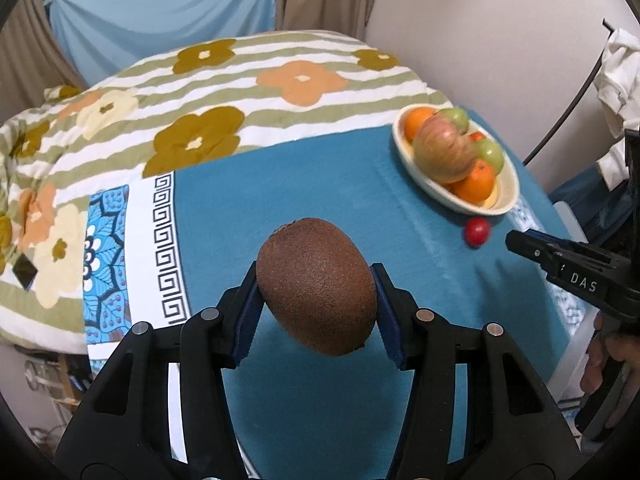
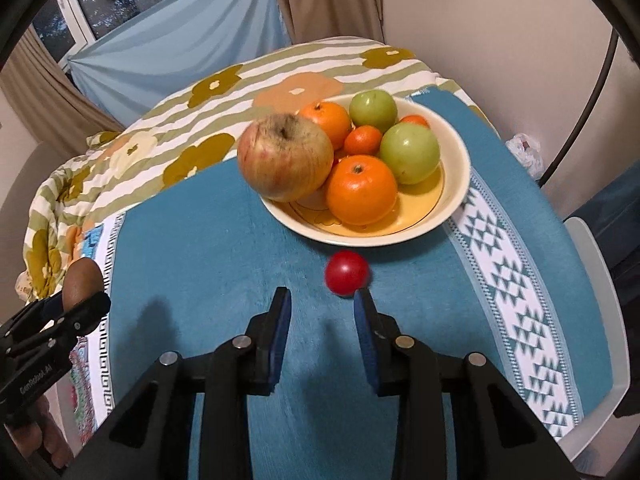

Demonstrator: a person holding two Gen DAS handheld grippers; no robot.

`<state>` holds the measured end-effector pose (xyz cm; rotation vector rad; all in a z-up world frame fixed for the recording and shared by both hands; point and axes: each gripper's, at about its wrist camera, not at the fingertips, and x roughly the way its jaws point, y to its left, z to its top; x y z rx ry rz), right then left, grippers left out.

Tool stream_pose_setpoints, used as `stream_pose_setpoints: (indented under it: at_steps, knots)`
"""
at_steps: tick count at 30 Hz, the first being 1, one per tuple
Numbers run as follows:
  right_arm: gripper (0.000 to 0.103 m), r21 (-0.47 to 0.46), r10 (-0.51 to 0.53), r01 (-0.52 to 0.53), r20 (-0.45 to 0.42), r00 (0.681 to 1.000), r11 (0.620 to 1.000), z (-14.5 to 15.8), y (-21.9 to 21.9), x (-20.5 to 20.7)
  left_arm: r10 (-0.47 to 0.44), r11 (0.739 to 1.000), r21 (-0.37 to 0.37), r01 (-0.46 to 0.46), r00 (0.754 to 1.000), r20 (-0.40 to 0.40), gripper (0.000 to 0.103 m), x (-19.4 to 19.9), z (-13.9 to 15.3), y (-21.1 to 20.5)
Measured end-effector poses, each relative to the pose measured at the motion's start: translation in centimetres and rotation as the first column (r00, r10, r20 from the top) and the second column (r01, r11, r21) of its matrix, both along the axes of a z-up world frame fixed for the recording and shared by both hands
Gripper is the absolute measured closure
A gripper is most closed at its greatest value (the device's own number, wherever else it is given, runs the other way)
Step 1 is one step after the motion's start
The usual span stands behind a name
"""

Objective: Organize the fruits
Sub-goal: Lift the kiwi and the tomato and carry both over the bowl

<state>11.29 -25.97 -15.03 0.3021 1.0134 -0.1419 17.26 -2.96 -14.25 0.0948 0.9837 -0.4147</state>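
Left wrist view: your left gripper (image 1: 316,300) has its fingers clamped on the kiwi (image 1: 316,286), held above the blue cloth (image 1: 320,184); the kiwi hides the finger pads' inner faces. Bowl (image 1: 506,196) of fruit is motion-blurred there, far right. Your right gripper (image 2: 322,300) is spread wide, holding nothing, with the small red fruit (image 2: 346,272) just ahead, outside the bowl. Readable text: "DAS" on the right gripper, "GenRobot.AI" on the left, partly cut off.
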Motion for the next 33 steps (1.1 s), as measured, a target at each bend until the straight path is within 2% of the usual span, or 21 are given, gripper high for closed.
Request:
stream_pose_setpoints:
  at_steps: [5, 11, 23, 27, 33]
  knots:
    - [0.073, 0.006, 0.046, -0.046, -0.005, 0.999, 0.999, 0.6, -1.5, -0.2, 0.020, 1.000, -0.023, -0.020, 1.000, 0.019, 0.047, -0.7, 1.8, -2.1]
    - [0.073, 0.026, 0.145, -0.146, 0.013, 0.989, 0.989, -1.0, -1.7, 0.0, 0.070, 0.997, -0.046, -0.069, 0.997, 0.012, 0.047, -1.6, 2.5, -3.6]
    - [0.073, 0.120, 0.065, -0.065, 0.004, 0.998, 0.991, -5.1, -2.2, 2.0, 0.080, 0.997, -0.014, -0.080, 0.996, -0.044, 0.047, -1.4, -1.1, -3.1]
    - [0.073, 0.111, 0.034, -0.034, 0.003, 0.999, 0.993, -5.8, -2.1, 2.7, 0.078, 0.997, -0.008, -0.078, 0.995, -0.058, 0.047, -0.9, -2.1, -2.3]
    - [0.061, 0.130, -0.005, 0.002, 0.023, 1.000, 0.991, -6.1, -2.0, 3.1, 0.066, 0.998, 0.000, -0.066, 0.995, -0.070, 0.047, -0.4, -2.9, -1.5]
